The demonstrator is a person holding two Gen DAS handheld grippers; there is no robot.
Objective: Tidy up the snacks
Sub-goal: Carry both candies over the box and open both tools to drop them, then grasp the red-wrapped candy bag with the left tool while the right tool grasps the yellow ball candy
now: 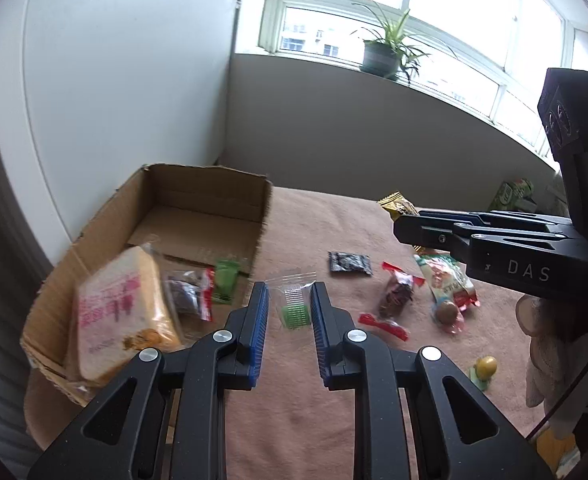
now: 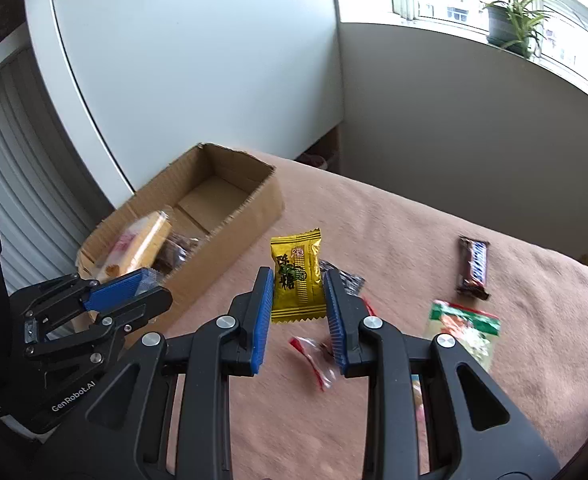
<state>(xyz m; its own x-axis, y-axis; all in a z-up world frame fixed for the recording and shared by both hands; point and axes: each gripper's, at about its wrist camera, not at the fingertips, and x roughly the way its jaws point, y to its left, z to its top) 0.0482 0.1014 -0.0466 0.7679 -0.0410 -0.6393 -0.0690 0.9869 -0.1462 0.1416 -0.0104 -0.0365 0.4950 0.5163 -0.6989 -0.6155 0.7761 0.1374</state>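
Note:
A cardboard box stands at the left on a pink blanket; it shows in the right wrist view too. Inside lie a bread pack, a dark snack and a green packet. My left gripper is shut on a clear packet with a green candy, held beside the box's right wall. My right gripper is shut on a yellow candy packet, held above the blanket. Loose snacks lie on the blanket: a black packet, a red-ended dark candy, a green-white bag, a chocolate bar.
A white cabinet stands behind the box. A potted plant is on the window sill. A small yellow-green toy sits at the blanket's right. A green carton is at the far right.

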